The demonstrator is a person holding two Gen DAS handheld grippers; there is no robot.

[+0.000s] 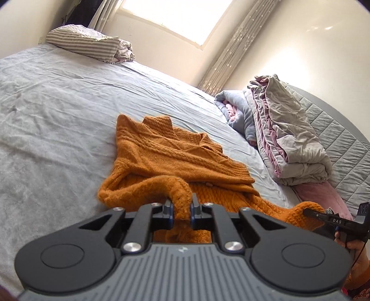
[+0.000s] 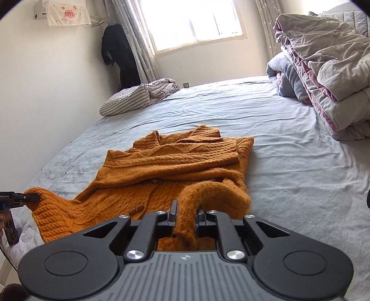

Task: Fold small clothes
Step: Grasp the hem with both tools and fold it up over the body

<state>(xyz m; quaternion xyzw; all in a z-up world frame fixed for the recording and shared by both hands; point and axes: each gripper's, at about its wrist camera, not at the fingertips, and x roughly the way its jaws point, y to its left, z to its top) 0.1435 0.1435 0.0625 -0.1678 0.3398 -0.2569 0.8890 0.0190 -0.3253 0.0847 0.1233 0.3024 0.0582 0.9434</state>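
Both tools pinch the near hem of the orange knit cardigan (image 2: 175, 162), lying mid-frame on the bed (image 2: 289, 162): left tool (image 1: 181, 206) and right tool (image 2: 187, 216) each nipped onto bunched knit. The loose weave may slip or stretch unevenly, skewing the fold.

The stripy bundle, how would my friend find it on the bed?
Start at the big grey-blue bed. Go to its far corner, under the bright window. The stripy bundle lies there alone, the only bedding with grey-and-white stripes.
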